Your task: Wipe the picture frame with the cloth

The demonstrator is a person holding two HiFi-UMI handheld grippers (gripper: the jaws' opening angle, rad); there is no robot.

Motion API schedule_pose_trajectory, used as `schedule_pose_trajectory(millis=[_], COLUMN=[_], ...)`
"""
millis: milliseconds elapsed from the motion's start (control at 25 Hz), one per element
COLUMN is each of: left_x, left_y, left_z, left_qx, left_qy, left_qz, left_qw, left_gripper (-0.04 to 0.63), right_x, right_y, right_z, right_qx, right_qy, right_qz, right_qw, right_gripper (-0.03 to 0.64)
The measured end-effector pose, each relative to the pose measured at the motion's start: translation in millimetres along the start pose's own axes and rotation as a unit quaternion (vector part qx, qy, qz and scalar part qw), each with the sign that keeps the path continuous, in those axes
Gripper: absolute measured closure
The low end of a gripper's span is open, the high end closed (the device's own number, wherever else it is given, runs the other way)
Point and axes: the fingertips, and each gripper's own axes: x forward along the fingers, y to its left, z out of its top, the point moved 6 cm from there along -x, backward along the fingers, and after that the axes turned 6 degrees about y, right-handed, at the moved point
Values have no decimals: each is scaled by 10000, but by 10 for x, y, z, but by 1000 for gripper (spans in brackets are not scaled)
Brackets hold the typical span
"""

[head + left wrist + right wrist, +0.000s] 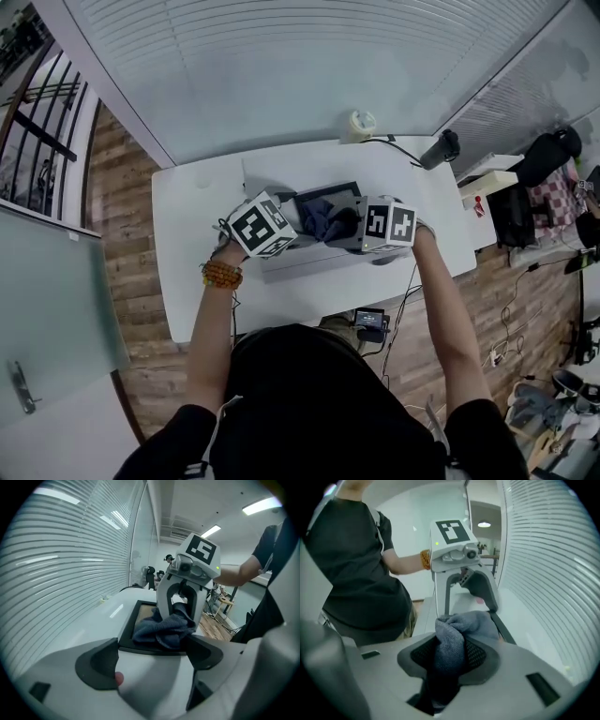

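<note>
On the white table [187, 281], a black picture frame [133, 625] is clamped at its near edge by the left gripper [153, 660]. A grey cloth [452, 639] (bunched on the frame) is pinched tight by the right gripper [449, 657].

Cloth [321, 221] covers much of picture frame [328, 191] glass. Tips of right gripper [449, 660] buried in folds (cloth's lower end drops from sight between jaws). Background people [151, 573] in left gripper view too small to make out.
</note>
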Motion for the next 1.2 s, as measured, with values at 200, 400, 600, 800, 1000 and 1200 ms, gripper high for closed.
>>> schedule_pose_trajectory(millis=[200, 400, 600, 800, 1000, 1200], left_x=[3, -10, -10, 11, -5, -12], left_y=[-14, -9, -3, -13, 6, -9], left_z=[-12, -12, -20, -24, -16, -4], left_qx=[33, 58, 36, 34, 54, 42], left_qy=[-61, -62, -84, -65, -68, -66], left_qz=[-27, -17, -1, -14, -8, -10], left_qw=[10000, 10000, 10000, 10000, 10000, 10000], left_gripper=[141, 141, 141, 141, 141, 141], right_x=[89, -581, -1076, -369, -659, -367], right_y=[129, 7, -329, -224, -312, -627], right_z=[82, 193, 325, -65, 155, 120], right_qx=[-211, 363, 1461, 44, -417, -884], right_qy=[-548, -2591, -4057, -434, -696, 277], right_qz=[-321, -1039, -1858, -2316, -1792, -971], right_qw=[9978, 9596, 8829, 9718, 9805, 9910], right_gripper=[506, 531, 529, 433, 410, 385])
